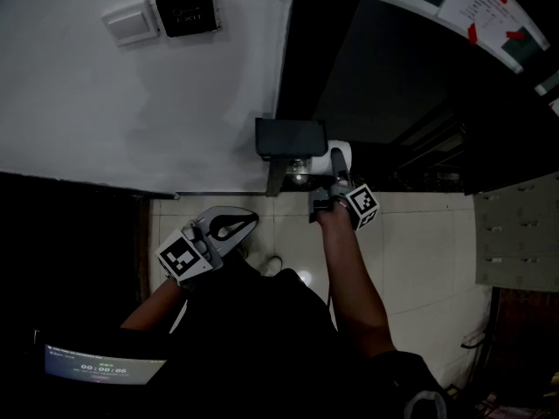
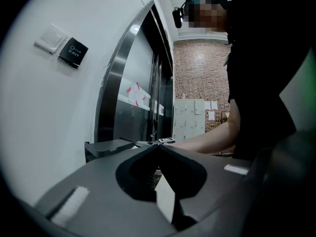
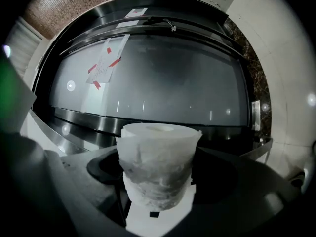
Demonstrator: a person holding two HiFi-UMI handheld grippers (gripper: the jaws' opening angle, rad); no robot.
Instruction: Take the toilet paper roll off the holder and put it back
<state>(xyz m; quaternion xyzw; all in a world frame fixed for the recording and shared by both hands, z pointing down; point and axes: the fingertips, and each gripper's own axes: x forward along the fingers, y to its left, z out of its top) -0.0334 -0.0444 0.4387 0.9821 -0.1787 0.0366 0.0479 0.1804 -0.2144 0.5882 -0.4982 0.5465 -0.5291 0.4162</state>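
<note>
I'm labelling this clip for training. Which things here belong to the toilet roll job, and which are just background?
Job: toilet paper roll, clamped in the right gripper; holder on the wall; left gripper, shut and empty.
Background: light switch; exit button; taped notice on the glass.

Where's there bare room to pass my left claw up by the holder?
Free: the white wall left of the holder, below the switch; and the floor tiles between the right arm and the grey panel. Crowded: just under and right of the holder, where the right claw grips the roll.
</note>
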